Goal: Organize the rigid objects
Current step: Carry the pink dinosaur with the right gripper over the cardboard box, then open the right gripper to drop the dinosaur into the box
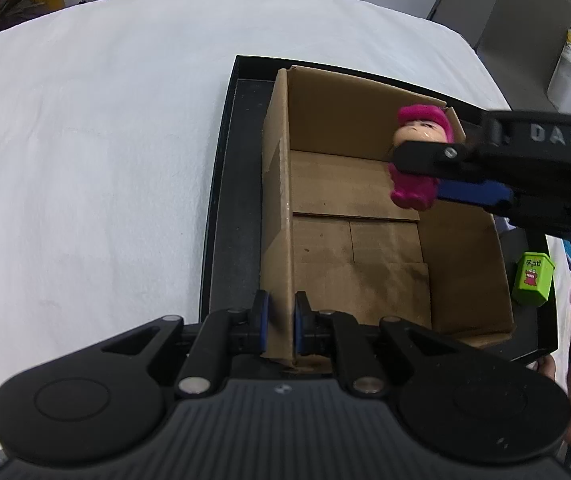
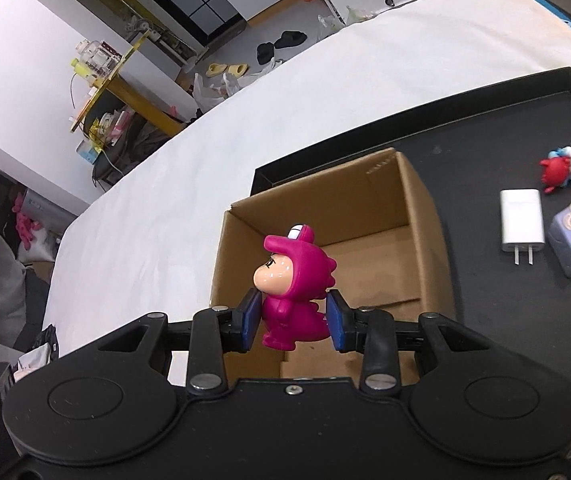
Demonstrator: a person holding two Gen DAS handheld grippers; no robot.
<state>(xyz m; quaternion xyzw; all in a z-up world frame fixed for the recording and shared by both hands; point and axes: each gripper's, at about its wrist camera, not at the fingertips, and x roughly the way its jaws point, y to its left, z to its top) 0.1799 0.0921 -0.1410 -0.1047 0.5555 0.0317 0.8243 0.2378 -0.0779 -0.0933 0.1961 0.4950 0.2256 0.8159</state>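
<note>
We're holding pink dinosaur-suit figurine (image 2: 293,284) in R gripper (image 2: 294,318) over open cardboard box (image 1: 365,200); L gripper (image 1: 281,320) pinching box's near wall, inside black tray (image 1: 225,200).

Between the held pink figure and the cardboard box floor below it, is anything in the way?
Nothing: in the left wrist view the pink figure hangs in the right tongs above the bare floor of the cardboard box.

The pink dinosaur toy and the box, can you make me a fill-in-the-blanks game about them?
1. The right tool is shut on the pink plastic dinosaur-suit figure, held above the open brown ____ box.
2. The left tool pinches the box's ____.
3. The box sits in a shallow ____ tray.
4. On the tray beside the box lies a ____ plug-in charger.

Missing words: cardboard; wall; black; white
</note>
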